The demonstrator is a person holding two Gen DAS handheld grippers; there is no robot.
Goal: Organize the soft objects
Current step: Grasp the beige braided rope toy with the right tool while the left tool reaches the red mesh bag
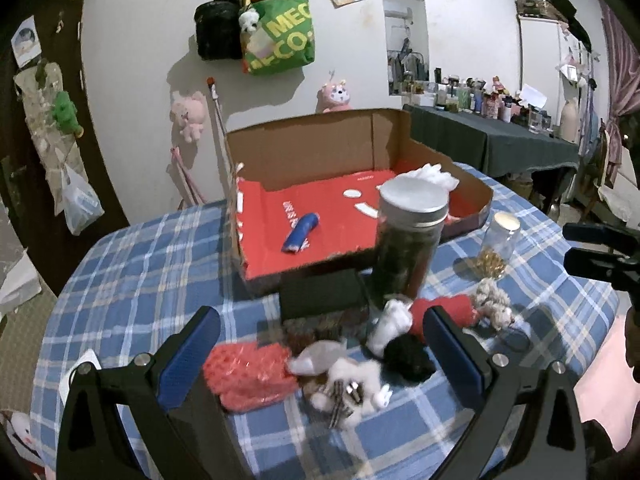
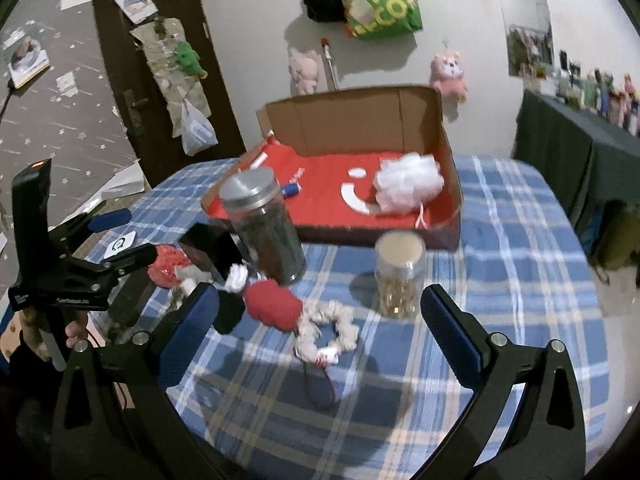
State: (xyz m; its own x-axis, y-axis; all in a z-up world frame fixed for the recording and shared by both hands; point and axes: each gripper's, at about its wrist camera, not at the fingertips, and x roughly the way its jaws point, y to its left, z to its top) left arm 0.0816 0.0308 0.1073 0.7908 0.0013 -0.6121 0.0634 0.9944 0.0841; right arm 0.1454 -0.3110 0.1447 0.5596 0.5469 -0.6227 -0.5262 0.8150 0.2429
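Observation:
My left gripper [image 1: 320,336] is open over a heap of soft things on the plaid table: a coral mesh piece [image 1: 246,372], a white fluffy keychain with keys [image 1: 352,388], a black pompom [image 1: 408,356] and a white tuft [image 1: 390,322]. A red plush [image 1: 444,310] and a cream scrunchie [image 1: 494,304] lie just beyond its right finger. My right gripper [image 2: 318,316] is open too, above the red plush [image 2: 274,306] and the scrunchie [image 2: 328,334]. A white bath pouf [image 2: 408,182] sits in the red-lined cardboard box [image 2: 360,120], with a blue lighter [image 1: 300,233].
A tall metal-lidded jar [image 1: 408,248] and a black case [image 1: 322,294] stand in front of the box. A small glass jar [image 2: 398,276] of golden bits stands at the right. A dark side table [image 1: 492,140] crowded with bottles lines the far wall.

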